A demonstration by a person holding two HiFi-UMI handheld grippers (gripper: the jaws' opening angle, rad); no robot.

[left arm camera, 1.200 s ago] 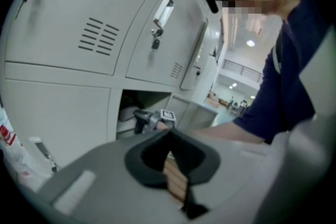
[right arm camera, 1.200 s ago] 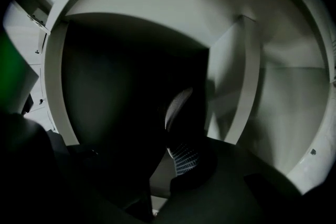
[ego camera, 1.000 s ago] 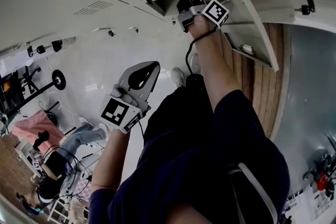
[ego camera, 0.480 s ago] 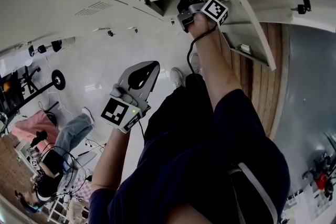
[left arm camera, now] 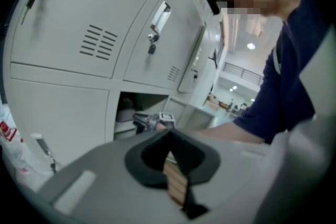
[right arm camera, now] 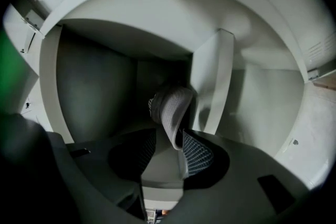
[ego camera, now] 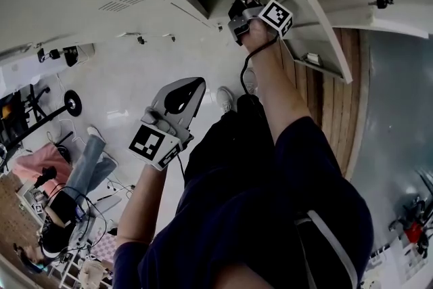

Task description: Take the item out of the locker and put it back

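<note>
A grey shoe [right arm camera: 170, 107] stands on its side inside the open locker compartment [right arm camera: 94, 86], deep in shadow. My right gripper [right arm camera: 165, 147] reaches level into that compartment. Its jaws have just been opening and now stand apart. The shoe's lower rim hangs between them, close to the right pad [right arm camera: 197, 152]. In the head view the right gripper [ego camera: 238, 5] is at the locker mouth, its tips hidden inside. My left gripper [ego camera: 197, 84] hangs lower at the left, away from the lockers, shut with nothing in it. Its own view shows the right gripper [left arm camera: 149, 122] at the open compartment [left arm camera: 131, 105].
The compartment's door [ego camera: 325, 24] swings open to the right of my right arm. Shut locker doors [left arm camera: 94, 39] with vents and keys fill the wall above and beside it. A person [ego camera: 74, 179] sits on the tiled floor among cables at lower left. Wood flooring [ego camera: 338, 112] runs at the right.
My right hand stays at the locker mouth and my left gripper holds its place. The seated person at lower left has shifted their legs.
</note>
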